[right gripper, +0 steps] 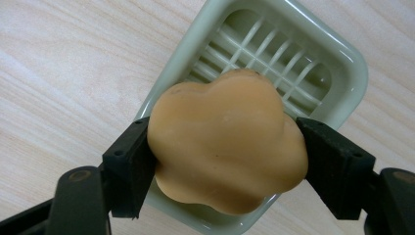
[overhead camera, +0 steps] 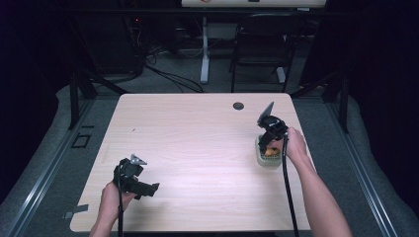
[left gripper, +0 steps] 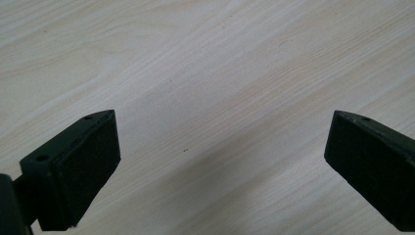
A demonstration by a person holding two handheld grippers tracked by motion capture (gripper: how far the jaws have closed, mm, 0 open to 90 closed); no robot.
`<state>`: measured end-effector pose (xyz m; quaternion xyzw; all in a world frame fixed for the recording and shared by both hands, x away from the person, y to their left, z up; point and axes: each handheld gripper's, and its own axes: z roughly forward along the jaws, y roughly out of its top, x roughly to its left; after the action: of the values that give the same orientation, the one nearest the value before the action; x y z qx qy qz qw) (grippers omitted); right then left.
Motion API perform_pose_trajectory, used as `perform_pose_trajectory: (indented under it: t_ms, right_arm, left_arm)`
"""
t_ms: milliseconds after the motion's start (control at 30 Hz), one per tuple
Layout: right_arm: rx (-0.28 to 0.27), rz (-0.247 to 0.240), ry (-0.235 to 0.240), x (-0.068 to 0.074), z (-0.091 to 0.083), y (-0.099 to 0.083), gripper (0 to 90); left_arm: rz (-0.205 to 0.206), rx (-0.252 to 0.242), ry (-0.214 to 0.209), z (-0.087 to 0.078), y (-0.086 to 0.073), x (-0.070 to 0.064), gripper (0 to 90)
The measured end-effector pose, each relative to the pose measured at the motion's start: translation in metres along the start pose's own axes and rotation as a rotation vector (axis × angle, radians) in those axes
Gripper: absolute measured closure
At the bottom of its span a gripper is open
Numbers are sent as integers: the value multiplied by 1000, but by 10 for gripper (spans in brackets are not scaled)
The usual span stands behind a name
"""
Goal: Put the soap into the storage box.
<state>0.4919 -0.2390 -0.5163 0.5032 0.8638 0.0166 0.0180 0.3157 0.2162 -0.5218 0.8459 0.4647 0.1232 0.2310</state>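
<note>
An orange, flower-shaped soap bar (right gripper: 227, 142) sits between the two black jaws of my right gripper (right gripper: 222, 161), which is shut on it. Directly under the bar lies a pale green soap dish (right gripper: 342, 54) with a slatted grid floor. In the high view the right gripper (overhead camera: 271, 139) points down over that soap dish (overhead camera: 261, 159) near the table's right edge, and the orange soap bar (overhead camera: 270, 151) shows inside it. My left gripper (overhead camera: 148, 190) rests low at the front left of the table, and in its own view the left gripper (left gripper: 220, 161) stands open over bare wood.
The light wooden table (overhead camera: 197, 148) has a round cable grommet (overhead camera: 238, 105) near its far edge. Beyond the table stand a black chair (overhead camera: 262, 44) and a white desk leg (overhead camera: 204, 49). Cables trail from both grippers toward the front edge.
</note>
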Motion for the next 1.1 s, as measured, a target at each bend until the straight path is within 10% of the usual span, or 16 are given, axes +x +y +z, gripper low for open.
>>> perform_pose_trajectory:
  t_ms: [1100]
  right_arm:
    - [-111,-4,21,5,-31,-17,122]
  left_arm:
    - [6,-2,1,-1,1,-2,0]
